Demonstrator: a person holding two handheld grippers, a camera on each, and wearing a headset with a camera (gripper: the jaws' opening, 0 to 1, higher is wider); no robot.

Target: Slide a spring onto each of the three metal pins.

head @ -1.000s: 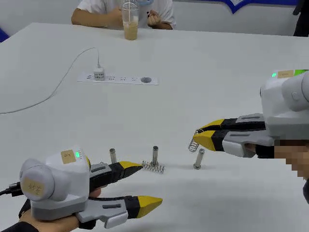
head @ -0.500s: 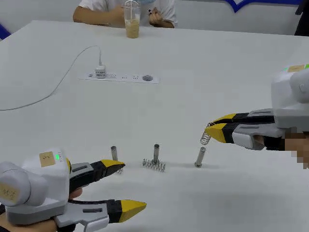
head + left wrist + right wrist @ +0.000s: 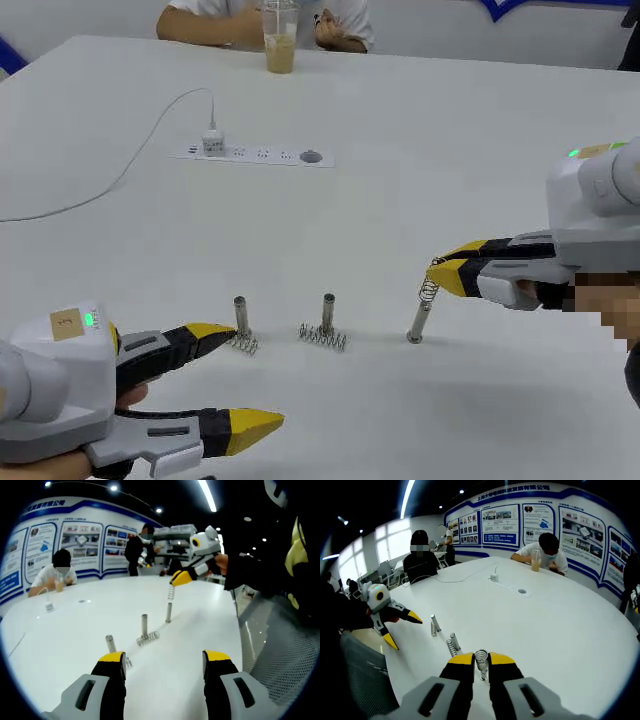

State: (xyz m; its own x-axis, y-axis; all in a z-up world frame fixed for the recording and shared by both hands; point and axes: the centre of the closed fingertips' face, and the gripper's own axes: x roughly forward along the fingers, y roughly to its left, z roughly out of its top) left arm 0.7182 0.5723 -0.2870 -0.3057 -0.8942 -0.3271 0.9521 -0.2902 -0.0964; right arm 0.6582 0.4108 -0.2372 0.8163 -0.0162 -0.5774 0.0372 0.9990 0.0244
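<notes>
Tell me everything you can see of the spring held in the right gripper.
The spring is a small coil of bright metal wire with open turns. It hangs roughly upright, pinched near its upper end between the yellow-tipped jaws of the right gripper. Its lower end meets the top of a tilted metal pin that stands on the white table; whether it has started down the pin cannot be told.

Bright, even ceiling light (fisheye edges bend), soft shadows.

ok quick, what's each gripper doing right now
Left gripper: open, holding nothing.
Right gripper: shut on a spring, at the top of the rightmost metal pin.
</notes>
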